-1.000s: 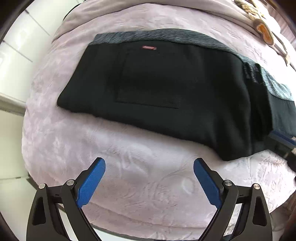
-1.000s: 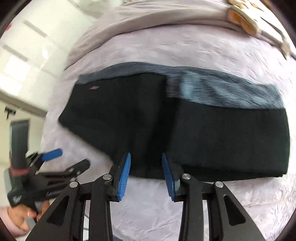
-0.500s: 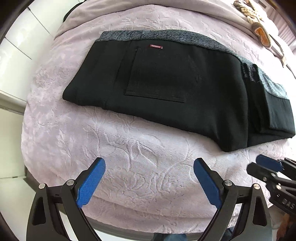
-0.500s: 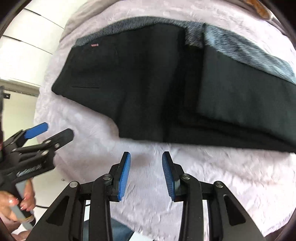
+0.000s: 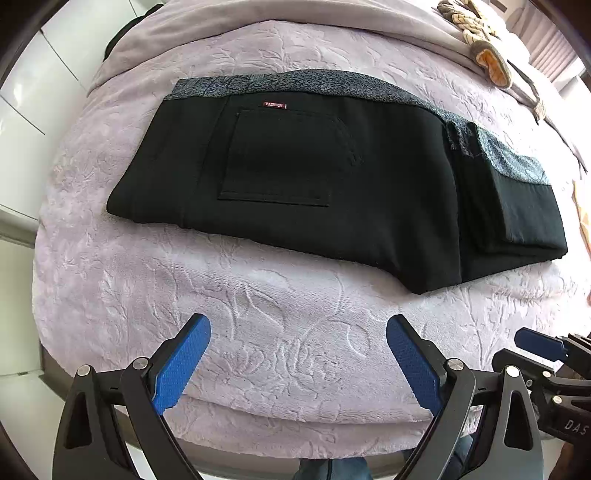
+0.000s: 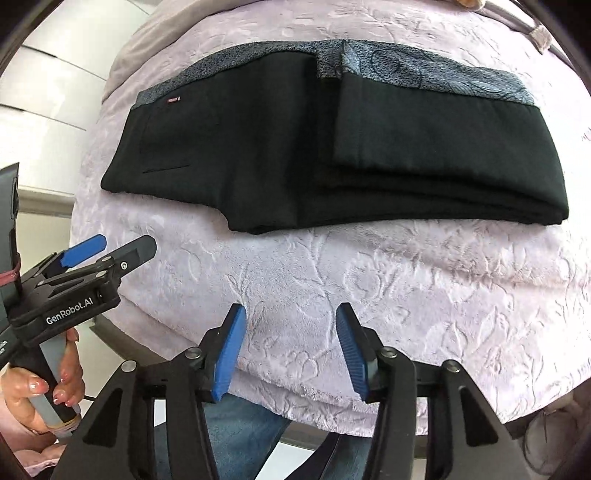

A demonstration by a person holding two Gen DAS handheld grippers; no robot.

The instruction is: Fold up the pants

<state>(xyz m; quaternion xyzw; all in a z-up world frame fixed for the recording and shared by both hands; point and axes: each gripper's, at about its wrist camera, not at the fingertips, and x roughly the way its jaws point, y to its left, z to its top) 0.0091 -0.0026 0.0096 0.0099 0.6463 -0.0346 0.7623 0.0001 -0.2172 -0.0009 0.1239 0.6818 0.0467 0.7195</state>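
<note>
Black pants [image 5: 314, 184] with a grey patterned waistband lie folded on the lilac bedspread [image 5: 258, 332]. A back pocket with a small red label faces up, and a folded layer lies on the right part. They also show in the right wrist view [image 6: 332, 147]. My left gripper [image 5: 298, 360] is open and empty, hovering over the bed's near edge, apart from the pants. My right gripper [image 6: 290, 354] is open and empty, also back from the pants. The left gripper also shows in the right wrist view [image 6: 107, 251], and one right finger [image 5: 539, 345] in the left wrist view.
A grey blanket [image 5: 295, 22] covers the far part of the bed. Yellow and cream items [image 5: 487, 55] lie at the far right. White cabinets [image 5: 33, 92] stand to the left. The bed edge runs just below both grippers.
Both grippers have pulled back from the pants toward the bed's near edge. The right gripper has let go of the pants and opened wider. The pants lie still.
</note>
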